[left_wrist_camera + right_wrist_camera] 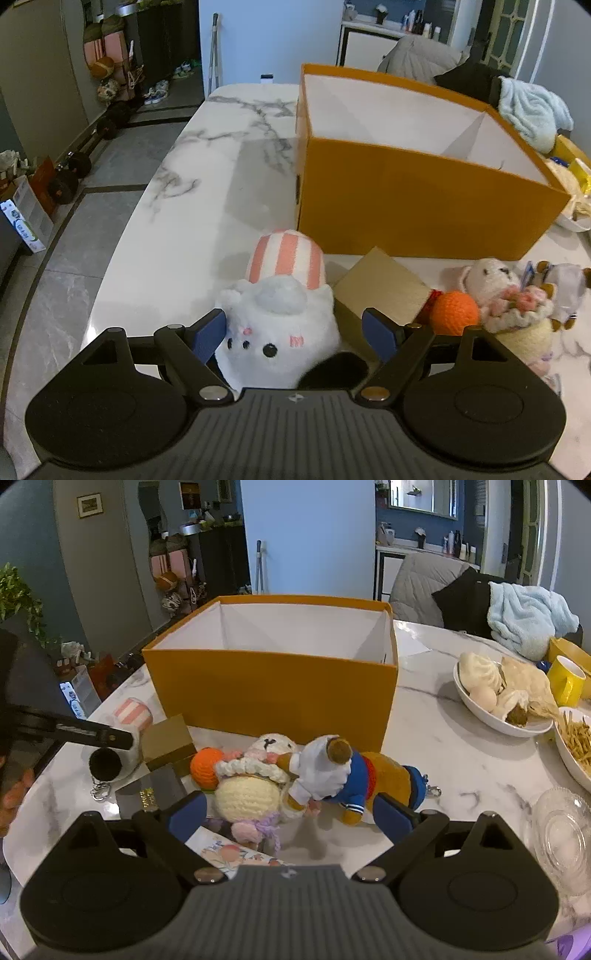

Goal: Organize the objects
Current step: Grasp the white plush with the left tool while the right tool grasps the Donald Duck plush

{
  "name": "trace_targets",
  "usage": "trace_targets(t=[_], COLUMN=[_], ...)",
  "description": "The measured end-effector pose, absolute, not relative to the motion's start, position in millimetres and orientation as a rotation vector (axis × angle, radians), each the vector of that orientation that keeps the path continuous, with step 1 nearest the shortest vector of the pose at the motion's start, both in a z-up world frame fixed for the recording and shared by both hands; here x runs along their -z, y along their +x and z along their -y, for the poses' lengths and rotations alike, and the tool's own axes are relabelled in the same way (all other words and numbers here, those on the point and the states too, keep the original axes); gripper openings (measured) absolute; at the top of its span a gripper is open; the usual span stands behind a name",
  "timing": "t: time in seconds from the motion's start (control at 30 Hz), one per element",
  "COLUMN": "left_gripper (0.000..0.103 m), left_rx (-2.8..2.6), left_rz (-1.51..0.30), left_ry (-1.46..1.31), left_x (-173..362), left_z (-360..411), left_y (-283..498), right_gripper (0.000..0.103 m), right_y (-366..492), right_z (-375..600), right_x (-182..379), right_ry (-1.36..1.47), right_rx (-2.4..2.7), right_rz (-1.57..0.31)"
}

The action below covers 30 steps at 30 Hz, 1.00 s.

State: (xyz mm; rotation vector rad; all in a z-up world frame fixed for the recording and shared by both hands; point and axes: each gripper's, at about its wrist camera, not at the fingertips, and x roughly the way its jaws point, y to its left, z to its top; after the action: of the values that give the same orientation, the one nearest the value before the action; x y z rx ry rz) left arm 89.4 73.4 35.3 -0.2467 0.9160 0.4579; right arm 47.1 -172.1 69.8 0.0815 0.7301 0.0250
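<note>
In the left wrist view the left claw [295, 332] stands wide open at lower center, its 2 blue pads either side of a white plush [280, 321] with a pink-striped end. The left pad looks to be touching or just beside the plush; the right pad is apart from it, so nothing is gripped. The plush lies on the marble tabletop [184, 206], just in front of the orange box [417, 206] that fills the upper right. The box is open-topped, white inside. A tan box [384, 288] sits right of the plush, then an orange ball [454, 312] and a knitted doll [513, 306] at the right edge.

In the right wrist view the right claw [291, 819] is also wide open at lower center, pads clear of the toys between and beyond them: the doll [247, 797] and a brown bear in blue and white [340, 775], both lying in front of the box [273, 698]. A dark card [155, 794] at lower left carries gold script too small to read. A printed card [229, 853] lies under the claw. A bowl of buns [491, 698], a yellow mug [565, 679] and a glass dish [565, 834] stand at right. No brand is legible anywhere.
</note>
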Motion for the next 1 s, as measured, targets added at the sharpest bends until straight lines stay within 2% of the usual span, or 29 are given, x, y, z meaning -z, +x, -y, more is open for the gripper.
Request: trace_targets(t=[0.5,1.0], left_gripper=[0.098,0.103], left_rx=[-0.521,-0.503], left_rz=[-0.93,-0.909], left_ry=[-0.111,-0.206], left_x=[6,7], left_z=[-67,-73], left_y=[94,93], right_gripper=[0.098,0.098], right_y=[63,102], right_z=[196,202], right_x=[-48,-25], right_ry=[0.132,0.14], right_rx=[0.003,0.187], right_rz=[-0.702,-0.687])
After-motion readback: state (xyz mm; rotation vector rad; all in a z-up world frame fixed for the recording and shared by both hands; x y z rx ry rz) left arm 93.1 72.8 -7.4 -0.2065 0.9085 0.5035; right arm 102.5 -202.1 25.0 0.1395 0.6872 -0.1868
